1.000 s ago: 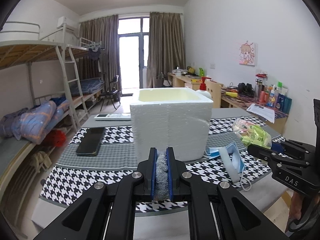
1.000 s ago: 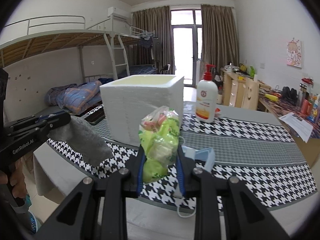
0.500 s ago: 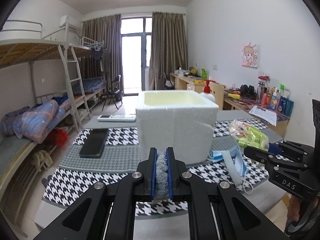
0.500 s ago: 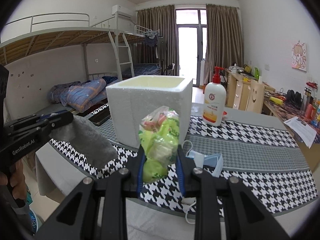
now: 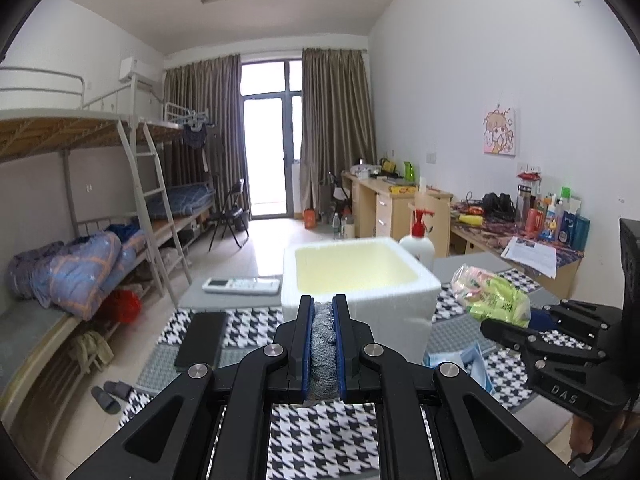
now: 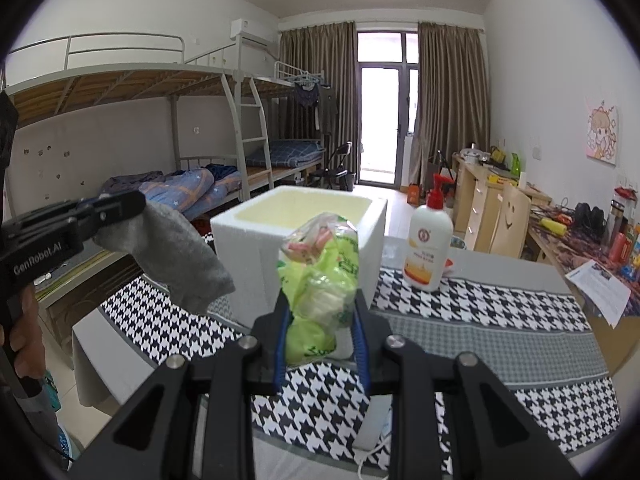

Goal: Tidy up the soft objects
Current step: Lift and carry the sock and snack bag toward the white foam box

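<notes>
A: What does each gripper hold?
B: The left gripper [image 5: 323,344], marked "GenRobot.AI", pinches a grey cloth [image 6: 180,256]; the right gripper [image 6: 320,336], marked "DAS", clamps a green plastic bag [image 6: 320,276].
A: Where are they?
B: Both hang above the houndstooth tablecloth [image 6: 500,300], just before the white foam box [image 5: 360,280], beside a lotion bottle [image 6: 427,248] whose label I can't read

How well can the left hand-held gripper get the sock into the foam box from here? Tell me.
Probably yes. The left hand-held gripper holds the grey sock above the table, just short of the foam box. The box's top is open and nothing lies between them. The bag hangs alongside.
</notes>
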`<state>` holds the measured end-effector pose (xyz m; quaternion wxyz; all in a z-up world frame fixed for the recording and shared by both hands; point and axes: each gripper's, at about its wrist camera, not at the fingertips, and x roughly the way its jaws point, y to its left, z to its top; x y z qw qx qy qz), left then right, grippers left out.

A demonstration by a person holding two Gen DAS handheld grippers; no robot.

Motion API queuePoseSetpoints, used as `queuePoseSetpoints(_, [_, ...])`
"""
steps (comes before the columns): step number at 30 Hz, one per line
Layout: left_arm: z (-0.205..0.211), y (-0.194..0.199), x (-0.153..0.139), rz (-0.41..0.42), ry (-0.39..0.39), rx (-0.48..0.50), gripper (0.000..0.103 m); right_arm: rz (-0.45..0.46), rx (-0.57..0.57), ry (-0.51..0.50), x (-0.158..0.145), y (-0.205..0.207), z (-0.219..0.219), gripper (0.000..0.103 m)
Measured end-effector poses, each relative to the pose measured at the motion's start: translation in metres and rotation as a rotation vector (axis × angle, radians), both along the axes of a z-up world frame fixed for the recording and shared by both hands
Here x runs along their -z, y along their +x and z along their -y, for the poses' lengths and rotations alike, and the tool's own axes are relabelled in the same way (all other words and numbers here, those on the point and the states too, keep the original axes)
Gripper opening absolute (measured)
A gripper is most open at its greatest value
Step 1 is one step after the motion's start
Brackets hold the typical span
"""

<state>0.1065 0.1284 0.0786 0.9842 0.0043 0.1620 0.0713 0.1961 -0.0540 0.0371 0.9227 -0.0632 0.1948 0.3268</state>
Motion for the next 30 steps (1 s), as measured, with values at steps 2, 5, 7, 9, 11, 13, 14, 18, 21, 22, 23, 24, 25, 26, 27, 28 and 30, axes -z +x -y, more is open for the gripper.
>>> queuePoseSetpoints(2, [0.001,0.002,-0.007,0.013,0.012,-0.002,0.01,0.006,0.0,0.003,-0.005,0.002,-0.001,0.032])
queuePoseSetpoints(5, [0.001,0.006,-0.014,0.022,0.019,0.001,0.01,0.019,-0.003,0.004,-0.013,0.006,-0.004,0.032])
queuePoseSetpoints(7, [-0.001,0.008,-0.019,0.03,0.018,0.004,0.01,0.028,-0.005,0.005,-0.018,0.008,-0.006,0.032])
queuePoseSetpoints(9, [-0.003,0.011,-0.024,0.038,0.02,0.01,0.01,0.035,-0.009,0.006,-0.023,0.011,-0.009,0.032])
queuePoseSetpoints(11, [-0.006,0.012,-0.028,0.048,0.022,0.013,0.01,0.038,-0.016,0.006,-0.027,0.014,-0.013,0.032])
queuePoseSetpoints(13, [-0.009,0.015,-0.033,0.053,0.028,0.008,0.01,0.042,-0.021,0.004,-0.031,0.016,-0.017,0.032])
queuePoseSetpoints(14, [-0.011,0.018,-0.035,0.053,0.025,0.007,0.01,0.047,-0.025,0.002,-0.033,0.018,-0.019,0.032])
queuePoseSetpoints(18, [-0.018,0.028,-0.044,0.064,0.022,0.006,0.01,0.06,-0.029,0.005,-0.04,0.023,-0.024,0.032])
queuePoseSetpoints(21, [-0.019,0.034,-0.052,0.08,0.028,0.009,0.01,0.066,-0.026,0.009,-0.043,0.029,-0.026,0.032])
queuePoseSetpoints(22, [-0.021,0.038,-0.055,0.082,0.027,0.012,0.01,0.065,-0.025,0.01,-0.043,0.031,-0.026,0.032])
queuePoseSetpoints(23, [-0.021,0.042,-0.056,0.083,0.026,0.014,0.01,0.063,-0.023,0.011,-0.043,0.034,-0.026,0.032])
queuePoseSetpoints(24, [-0.022,0.047,-0.058,0.085,0.024,0.016,0.01,0.063,-0.019,0.011,-0.043,0.037,-0.026,0.032])
queuePoseSetpoints(25, [-0.022,0.052,-0.059,0.085,0.022,0.02,0.01,0.061,-0.016,0.013,-0.042,0.04,-0.026,0.032])
queuePoseSetpoints(26, [-0.022,0.056,-0.059,0.081,0.019,0.023,0.01,0.059,-0.013,0.014,-0.041,0.041,-0.024,0.032])
queuePoseSetpoints(27, [-0.022,0.061,-0.059,0.075,0.013,0.03,0.01,0.055,-0.008,0.017,-0.04,0.045,-0.023,0.032])
queuePoseSetpoints(28, [-0.023,0.067,-0.058,0.068,0.008,0.04,0.01,0.052,-0.005,0.018,-0.04,0.046,-0.022,0.032])
queuePoseSetpoints(30, [-0.021,0.075,-0.058,0.057,0.008,0.049,0.01,0.044,0.002,0.016,-0.039,0.051,-0.021,0.032])
